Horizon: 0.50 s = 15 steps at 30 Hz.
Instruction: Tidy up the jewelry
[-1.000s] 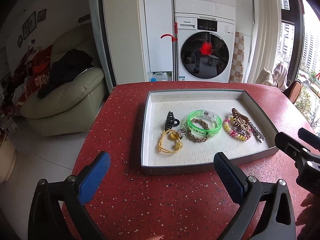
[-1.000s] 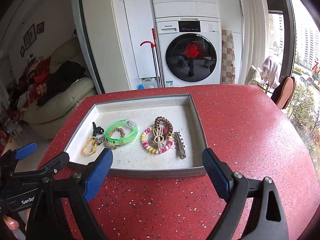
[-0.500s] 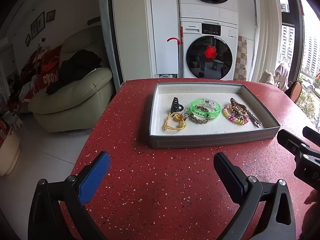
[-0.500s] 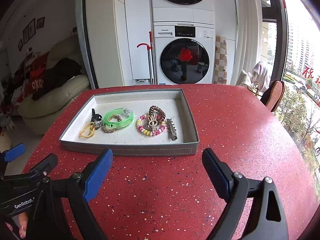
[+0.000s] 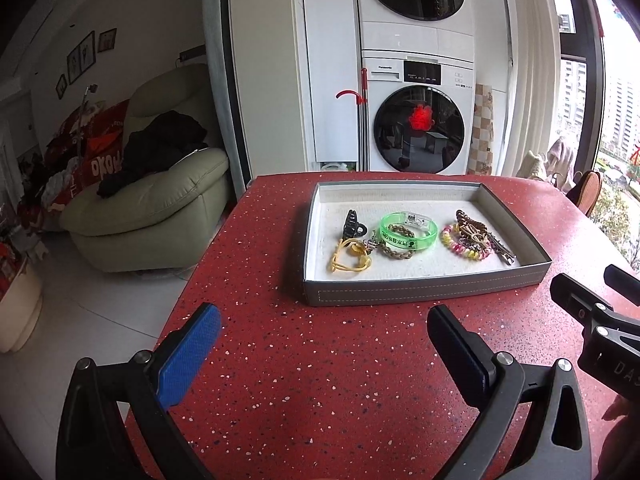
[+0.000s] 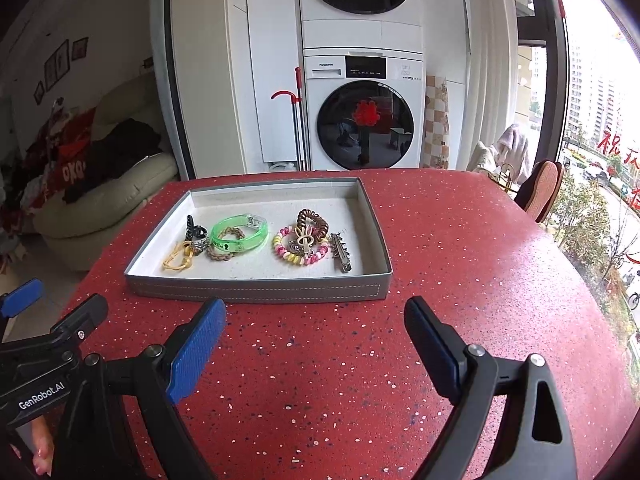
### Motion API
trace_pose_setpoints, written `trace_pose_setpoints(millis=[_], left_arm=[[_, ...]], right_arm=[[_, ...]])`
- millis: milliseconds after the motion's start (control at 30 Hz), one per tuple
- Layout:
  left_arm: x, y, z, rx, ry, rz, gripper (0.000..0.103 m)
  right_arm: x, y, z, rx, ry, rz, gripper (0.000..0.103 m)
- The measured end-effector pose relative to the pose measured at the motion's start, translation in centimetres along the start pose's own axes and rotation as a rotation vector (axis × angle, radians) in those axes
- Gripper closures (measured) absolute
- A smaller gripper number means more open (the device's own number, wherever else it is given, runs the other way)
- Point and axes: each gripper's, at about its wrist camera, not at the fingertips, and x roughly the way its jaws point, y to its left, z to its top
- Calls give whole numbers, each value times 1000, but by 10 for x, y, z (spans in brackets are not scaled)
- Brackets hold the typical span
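A grey tray [image 5: 424, 292] [image 6: 256, 291] sits on the red speckled table [image 5: 320, 380]. In it lie a black claw clip [image 5: 352, 224], a yellow cord bracelet [image 5: 349, 259], a green bangle [image 5: 407, 231] [image 6: 239, 233] over a braided bracelet [image 5: 394, 250], a pink-yellow coil tie [image 5: 464, 245] [image 6: 298, 254] with a brown coil [image 6: 313, 221] and a metal clip [image 6: 340, 253]. My left gripper [image 5: 324, 332] is open and empty, in front of the tray. My right gripper [image 6: 314, 324] is open and empty, just short of the tray's near wall.
A stacked washer and dryer [image 5: 418, 116] stand behind the table. A cream sofa [image 5: 148, 200] with clothes is at the left, beyond the table's left edge. A chair [image 6: 540, 188] and window are at the right.
Both grippers have pulled back from the tray and stayed open. The tray now lies farther ahead in both views. The jewelry has not moved.
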Motion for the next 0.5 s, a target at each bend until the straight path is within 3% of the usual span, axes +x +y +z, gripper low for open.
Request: trace_pose_setpoints(millis=[500], left_arm=[[-4,2,1,-1,-2,1,0]], right_arm=[[-6,3,4,-5,-10,-1,11]])
